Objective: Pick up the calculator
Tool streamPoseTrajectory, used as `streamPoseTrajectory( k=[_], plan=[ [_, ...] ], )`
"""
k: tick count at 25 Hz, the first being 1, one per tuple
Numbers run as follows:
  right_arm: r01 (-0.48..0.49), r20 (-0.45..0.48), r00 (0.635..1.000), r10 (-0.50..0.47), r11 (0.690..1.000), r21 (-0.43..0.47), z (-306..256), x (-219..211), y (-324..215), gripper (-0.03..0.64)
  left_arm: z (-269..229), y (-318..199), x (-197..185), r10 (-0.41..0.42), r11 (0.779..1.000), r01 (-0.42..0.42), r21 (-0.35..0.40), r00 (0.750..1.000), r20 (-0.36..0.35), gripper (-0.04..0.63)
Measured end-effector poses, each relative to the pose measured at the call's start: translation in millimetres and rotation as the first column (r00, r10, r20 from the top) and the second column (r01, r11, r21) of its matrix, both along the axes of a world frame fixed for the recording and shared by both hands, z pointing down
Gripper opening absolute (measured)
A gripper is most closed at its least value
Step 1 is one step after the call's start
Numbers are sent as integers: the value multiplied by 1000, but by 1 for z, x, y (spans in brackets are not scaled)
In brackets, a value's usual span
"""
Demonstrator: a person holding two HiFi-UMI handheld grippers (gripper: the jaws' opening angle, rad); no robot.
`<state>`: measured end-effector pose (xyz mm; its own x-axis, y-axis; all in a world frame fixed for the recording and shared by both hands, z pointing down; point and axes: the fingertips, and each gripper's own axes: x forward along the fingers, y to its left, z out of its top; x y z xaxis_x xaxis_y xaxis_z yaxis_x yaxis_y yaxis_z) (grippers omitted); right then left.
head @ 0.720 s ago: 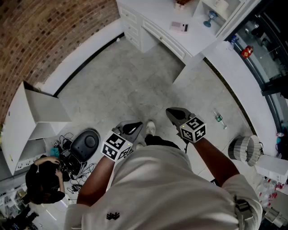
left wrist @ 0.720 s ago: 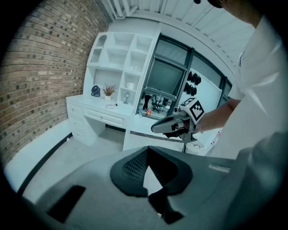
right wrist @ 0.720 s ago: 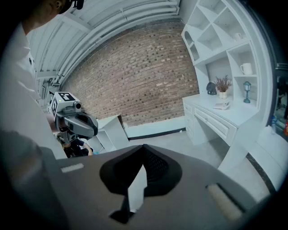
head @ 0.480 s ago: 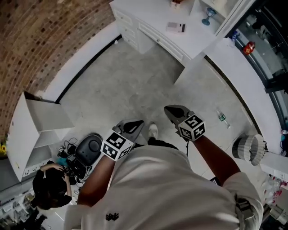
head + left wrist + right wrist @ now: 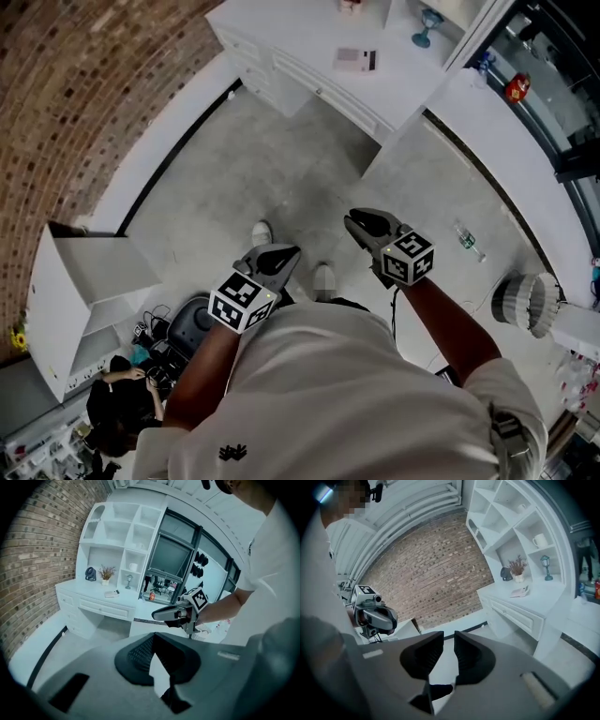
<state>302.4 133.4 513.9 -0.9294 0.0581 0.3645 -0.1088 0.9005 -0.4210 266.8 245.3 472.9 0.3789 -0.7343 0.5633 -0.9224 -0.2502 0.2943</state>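
1. A person in a white shirt [image 5: 347,394] stands on the gray floor [image 5: 272,178] and holds a pair of tongs in each hand.
2. The left gripper [image 5: 289,252] has its two jaws pressed together at the tip. Nothing is between them.
3. The right gripper [image 5: 356,222] has its jaws a little way apart, with a thin gap. The gap is empty, and only the floor shows through it.
4. Both grippers point forward and a bit down. They are side by side but do not touch.
5. The calculator [image 5: 354,59] lies flat on top of the white desk [image 5: 281,42]. It is well apart from both grippers, with bare floor in between.
6. In the left gripper view, a small plant [image 5: 106,572] and a little dark fan [image 5: 90,574] stand behind the calculator on the desk.
7. A cup [image 5: 133,566] sits on a shelf above the desk.
8. The brick wall [image 5: 84,84] runs along one side of the desk.
9. A water bottle [image 5: 469,241] lies on the floor off to the side of the right gripper.
10. Another person [image 5: 122,412] crouches low by a bunch of black cables [image 5: 164,352].
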Motion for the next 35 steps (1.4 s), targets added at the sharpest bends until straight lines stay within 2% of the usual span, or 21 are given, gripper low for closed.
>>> streamPoseTrajectory(
  k=[5,10,14,21,27,31,35],
  plan=[
    [-90,-15,996,91,995,41,-1,-29,-34,110,3,-26,-38,79,996,-79,28,997,2,6],
    [-183,-34,982,185,981,61,-7,-73,-70,123,1,-67,-103,146,988,-145,49,989,-11,6],
    [-271,-53,960,275,960,77,-14,-113,-103,121,-11,-105,-159,226,971,-225,78,974,-3,6],
    [-391,-66,916,396,917,82,-13,-182,-154,123,-10,-144,-247,311,947,-309,86,950,-9,6],
    [-478,-87,871,483,875,73,-8,-204,-205,124,-3,-175,-288,352,934,-349,78,935,-37,6],
    [-536,-99,837,538,843,50,1,-196,-256,126,-1,-207,-296,359,932,-355,78,932,-52,6],
    [-586,-114,802,586,810,36,20,-189,-318,127,0,-250,-305,352,935,-349,68,935,-37,6]
  ],
)
